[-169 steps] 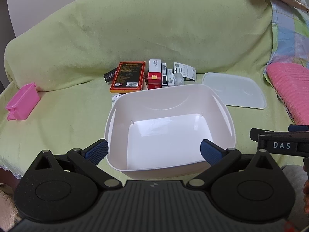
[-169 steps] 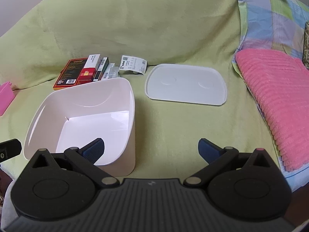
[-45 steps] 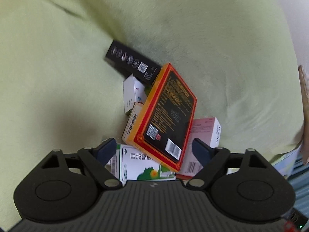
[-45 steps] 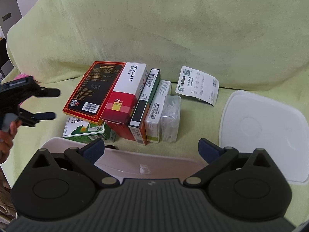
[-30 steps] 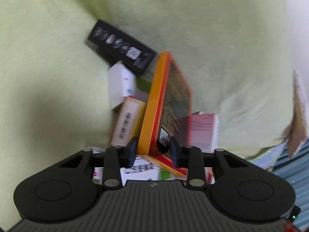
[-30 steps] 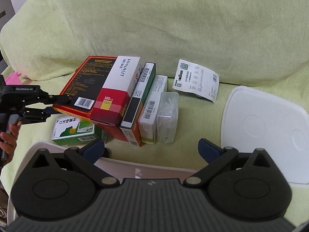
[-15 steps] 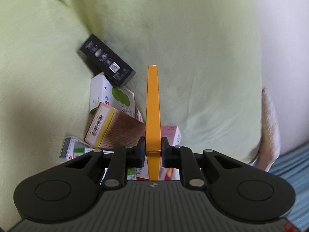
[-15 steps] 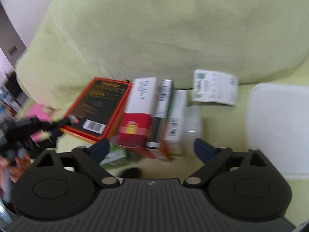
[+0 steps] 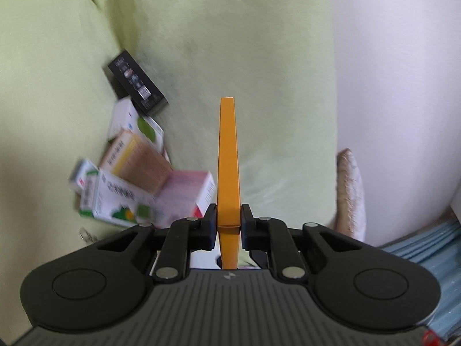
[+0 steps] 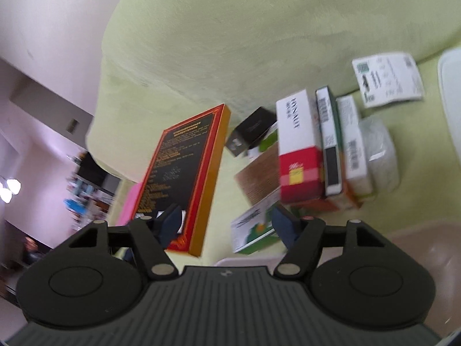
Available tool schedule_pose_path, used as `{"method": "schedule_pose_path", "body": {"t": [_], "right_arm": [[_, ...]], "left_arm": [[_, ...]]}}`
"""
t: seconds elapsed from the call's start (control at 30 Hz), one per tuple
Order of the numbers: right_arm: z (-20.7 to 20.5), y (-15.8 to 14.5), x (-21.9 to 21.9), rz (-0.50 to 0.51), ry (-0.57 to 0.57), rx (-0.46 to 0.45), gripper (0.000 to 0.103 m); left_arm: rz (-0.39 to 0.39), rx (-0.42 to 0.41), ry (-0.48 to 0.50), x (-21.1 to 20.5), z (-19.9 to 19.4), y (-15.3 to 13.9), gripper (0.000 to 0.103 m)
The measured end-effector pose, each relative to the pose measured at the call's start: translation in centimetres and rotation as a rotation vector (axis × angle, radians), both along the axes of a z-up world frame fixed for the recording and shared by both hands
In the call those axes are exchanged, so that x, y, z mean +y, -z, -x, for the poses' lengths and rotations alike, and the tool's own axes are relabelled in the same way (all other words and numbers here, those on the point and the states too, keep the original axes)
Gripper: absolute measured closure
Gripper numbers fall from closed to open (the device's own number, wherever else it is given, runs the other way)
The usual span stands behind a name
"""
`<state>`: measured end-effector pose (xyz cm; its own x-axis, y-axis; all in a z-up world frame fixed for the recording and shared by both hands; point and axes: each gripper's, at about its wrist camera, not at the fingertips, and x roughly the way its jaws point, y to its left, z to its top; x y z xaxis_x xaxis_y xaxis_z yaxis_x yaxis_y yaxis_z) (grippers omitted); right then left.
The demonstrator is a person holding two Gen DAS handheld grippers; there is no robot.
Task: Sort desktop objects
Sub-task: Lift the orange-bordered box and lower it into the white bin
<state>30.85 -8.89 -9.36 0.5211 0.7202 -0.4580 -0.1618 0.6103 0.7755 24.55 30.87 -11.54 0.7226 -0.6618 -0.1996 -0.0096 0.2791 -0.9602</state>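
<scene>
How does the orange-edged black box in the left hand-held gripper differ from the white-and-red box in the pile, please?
The orange-edged black box is wide, thin and lifted clear, clamped by the left hand-held gripper. The white-and-red box is narrower, thicker and lies packed among other boxes on the green cover. Both are printed cartons.

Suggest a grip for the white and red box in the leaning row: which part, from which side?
Probably the white upper end of the white and red box, from above. It leans on edge with its right face against the dark-spined box, so only that end and the left face are exposed. The right gripper is open.
</scene>
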Motion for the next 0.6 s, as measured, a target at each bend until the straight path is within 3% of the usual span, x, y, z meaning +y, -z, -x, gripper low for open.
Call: {"method": "schedule_pose_path", "body": {"t": [0.43,0.53,0.6], "right_arm": [[7.4,1.9,-5.4,-0.353,0.09,0.147,0.041],[9.2,2.6,-6.3,-0.421,0.102,0.166,0.046],[10.3,2.7,-6.7,-0.432,0.095,0.172,0.055]], "left_arm": [[0.139,0.029,0.066,-4.6,8.6,-0.5,0.087],[0.17,0.051,0.077,-5.7,10.1,0.0,0.087],[0.182,0.067,0.089,-6.4,11.0,0.3,0.087]]}}
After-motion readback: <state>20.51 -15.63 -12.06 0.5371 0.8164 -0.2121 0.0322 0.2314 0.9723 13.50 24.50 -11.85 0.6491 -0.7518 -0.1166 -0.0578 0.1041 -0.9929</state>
